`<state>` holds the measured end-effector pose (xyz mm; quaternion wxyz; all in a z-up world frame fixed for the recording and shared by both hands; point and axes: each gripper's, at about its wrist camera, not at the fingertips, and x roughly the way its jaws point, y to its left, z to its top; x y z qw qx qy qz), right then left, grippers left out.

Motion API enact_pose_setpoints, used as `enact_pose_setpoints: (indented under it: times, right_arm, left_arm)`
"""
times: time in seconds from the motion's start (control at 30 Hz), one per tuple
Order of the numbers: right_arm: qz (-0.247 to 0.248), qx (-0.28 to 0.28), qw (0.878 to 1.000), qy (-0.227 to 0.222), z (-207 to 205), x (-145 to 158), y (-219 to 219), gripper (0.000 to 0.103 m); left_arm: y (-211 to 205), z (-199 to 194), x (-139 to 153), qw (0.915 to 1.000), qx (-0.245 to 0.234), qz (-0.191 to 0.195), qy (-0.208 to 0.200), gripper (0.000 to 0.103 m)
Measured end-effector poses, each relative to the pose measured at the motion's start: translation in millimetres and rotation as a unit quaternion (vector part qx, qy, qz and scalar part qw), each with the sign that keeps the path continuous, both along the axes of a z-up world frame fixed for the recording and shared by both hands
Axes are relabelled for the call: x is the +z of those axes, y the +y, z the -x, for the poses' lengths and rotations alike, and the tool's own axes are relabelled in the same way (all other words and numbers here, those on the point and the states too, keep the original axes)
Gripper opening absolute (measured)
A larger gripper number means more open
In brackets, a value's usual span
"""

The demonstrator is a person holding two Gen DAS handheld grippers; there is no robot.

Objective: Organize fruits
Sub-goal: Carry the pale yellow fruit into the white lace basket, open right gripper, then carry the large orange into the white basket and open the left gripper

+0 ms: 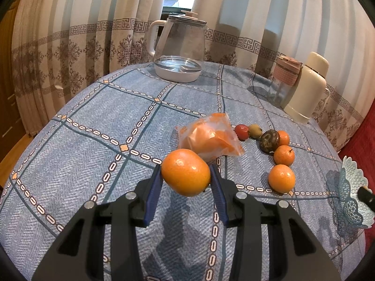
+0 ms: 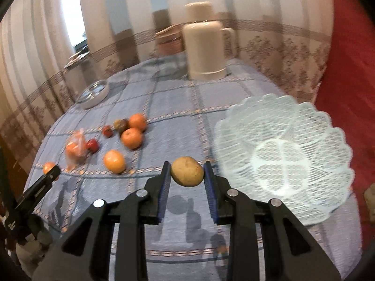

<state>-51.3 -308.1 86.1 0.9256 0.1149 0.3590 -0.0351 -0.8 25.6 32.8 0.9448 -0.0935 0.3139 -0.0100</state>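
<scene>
Fruits lie loose on the blue checked table point(image 1: 82, 140): small oranges point(image 1: 281, 178), a red fruit point(image 1: 241, 131) and a dark one point(image 1: 270, 140), beside an orange plastic bag point(image 1: 211, 138). Left hand-held gripper point(image 1: 186, 175) pinches a large orange point(image 1: 185, 172) above the cloth. Right hand-held gripper point(image 2: 187, 172) clamps a brownish-yellow fruit point(image 2: 187, 171), just beside the pale lace basket point(image 2: 304, 121).

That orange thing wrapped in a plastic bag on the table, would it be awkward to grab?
Probably a bit. The bagged orange sits in loose, crinkled film, so fingers might slide on the wrap or pinch only plastic. The fruit inside looks round and firm, so it would likely roll within the bag. It lies against a small red fruit, which a push could nudge.
</scene>
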Motion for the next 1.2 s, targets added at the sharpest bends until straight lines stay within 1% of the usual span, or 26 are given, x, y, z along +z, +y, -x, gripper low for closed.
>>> enact_pose_setpoints:
  times: [0.17, 0.27, 0.6, 0.63, 0.67, 0.73, 0.9, 0.97, 1.1, 1.17, 1.2]
  right_arm:
    - [0.001, -0.04, 0.999, -0.003, 9.3, 2.8, -36.4, 0.029]
    - [0.006, -0.059, 0.998, 0.0, 13.8, 0.7, -54.4, 0.029]
    - [-0.005, -0.092, 0.996, 0.018, 19.1, -15.8, -98.7, 0.03]
    - [-0.006, -0.097, 0.995, 0.017, 20.0, -16.2, -102.8, 0.032]
    - [-0.009, -0.1, 0.995, 0.016, 20.8, -16.3, -106.4, 0.037]
    - [-0.013, -0.108, 0.994, 0.012, 23.8, -16.0, -113.4, 0.042]
    - [-0.026, -0.124, 0.992, -0.001, 28.1, -13.4, -126.6, 0.043]
    - [-0.029, -0.133, 0.991, -0.014, 30.9, -9.1, -130.6, 0.051]
    - [-0.021, -0.145, 0.988, -0.051, 37.4, 4.2, -133.5, 0.058]
    - [-0.019, -0.15, 0.986, -0.072, 42.3, 11.3, -134.9, 0.07]
    - [-0.019, -0.153, 0.985, -0.082, 44.8, 13.9, -135.6, 0.073]
  left_arm:
    - [0.1, 0.5, -0.6, 1.0, 0.003, -0.003, -0.002, 0.041]
    - [-0.9, -1.5, -2.4, 1.0, 0.005, -0.006, 0.004, 0.041]
    - [-3.3, -7.6, -1.5, 0.9996, 0.015, -0.017, 0.019, 0.041]
    - [-3.9, -7.4, 0.3, 0.9996, 0.016, -0.018, 0.018, 0.041]
    - [-4.4, -6.8, 2.6, 0.9995, 0.017, -0.02, 0.016, 0.041]
    - [-5.4, -5.3, 7.2, 0.9996, 0.018, -0.02, 0.012, 0.041]
    - [-16.9, 0.1, 24.8, 0.9996, 0.008, -0.026, -0.005, 0.041]
    - [-25.9, 3.1, 32.3, 0.9995, -0.001, -0.028, -0.013, 0.041]
    - [-50.6, 10.7, 49.2, 0.9984, -0.03, -0.035, -0.032, 0.041]
    - [-67.4, 13.4, 58.0, 0.9973, -0.051, -0.033, -0.04, 0.041]
    - [-76.3, 14.6, 61.7, 0.9966, -0.061, -0.033, -0.043, 0.041]
